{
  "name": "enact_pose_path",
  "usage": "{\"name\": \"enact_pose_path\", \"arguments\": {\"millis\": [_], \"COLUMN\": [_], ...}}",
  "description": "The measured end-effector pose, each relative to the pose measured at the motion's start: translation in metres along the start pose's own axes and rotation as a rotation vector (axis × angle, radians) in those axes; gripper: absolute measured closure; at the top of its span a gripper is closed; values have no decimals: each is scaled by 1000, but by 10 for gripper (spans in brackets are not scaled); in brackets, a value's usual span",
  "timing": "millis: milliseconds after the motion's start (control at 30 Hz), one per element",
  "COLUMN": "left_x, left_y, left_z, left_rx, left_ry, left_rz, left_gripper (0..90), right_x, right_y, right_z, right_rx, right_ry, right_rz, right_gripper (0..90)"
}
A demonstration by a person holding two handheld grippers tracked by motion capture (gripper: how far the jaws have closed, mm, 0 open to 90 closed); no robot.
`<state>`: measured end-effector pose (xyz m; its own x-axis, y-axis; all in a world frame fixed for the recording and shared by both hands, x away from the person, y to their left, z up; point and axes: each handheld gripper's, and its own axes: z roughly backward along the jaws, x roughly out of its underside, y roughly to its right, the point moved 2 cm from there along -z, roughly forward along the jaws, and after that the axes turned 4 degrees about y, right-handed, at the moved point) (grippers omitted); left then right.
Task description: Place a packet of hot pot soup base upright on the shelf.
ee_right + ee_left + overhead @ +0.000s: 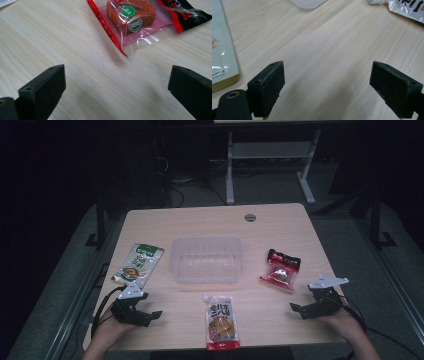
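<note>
Three sealed food packets and a clear plastic tub (206, 260) on a pale wooden worktop (280, 222). Nearest the right gripper (303, 309): a red and black packet (281, 269), flat on the wood, just right of the tub. Through its clear window in the right gripper view (140, 22), an orange-brown piece of food with two round green stickers. Probably light, soft and crinkly, the film slick enough to slip from a shallow pinch; likely best taken across a sealed edge or a corner, not over the food bulge. Ahead of the right jaws and apart from them, bare wood between; jaws wide apart, nothing held. Nearest the left gripper (149, 316): a green and white pouch (138, 264), flat, left of the tub, seen at the left border of the left gripper view (222, 50), off to the side of the jaws, not between them. Left jaws also spread wide and empty over bare wood. In the middle near the front edge, a white and red packet (221, 321), well apart from both grippers. Similar handling expected: thin, flexible, light, easily crushed if squeezed hard.
</note>
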<state>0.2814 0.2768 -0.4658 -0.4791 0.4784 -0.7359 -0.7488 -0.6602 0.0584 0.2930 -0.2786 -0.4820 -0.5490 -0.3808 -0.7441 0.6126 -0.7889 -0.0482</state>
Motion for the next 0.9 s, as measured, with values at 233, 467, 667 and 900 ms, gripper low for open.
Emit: {"name": "enact_pose_path", "arguments": {"millis": [233,467,667,900], "left_x": [-6,-20,-33,-49], "left_y": [11,29,48,63], "left_z": [-3,-6,-11,-19], "left_rx": [32,77,137,196], "left_ry": [5,26,30,43], "left_rz": [-8,2,3,-12], "left_gripper": [163,384,598,789], "right_x": [-1,-3,-4,-3], "right_y": [1,-1,-1,-2], "right_z": [2,2,2,1], "right_rx": [4,-2,0,-11], "right_ry": [13,21,20,17], "right_rz": [-2,-2,-10,-15], "right_gripper": [9,52,53,55]}}
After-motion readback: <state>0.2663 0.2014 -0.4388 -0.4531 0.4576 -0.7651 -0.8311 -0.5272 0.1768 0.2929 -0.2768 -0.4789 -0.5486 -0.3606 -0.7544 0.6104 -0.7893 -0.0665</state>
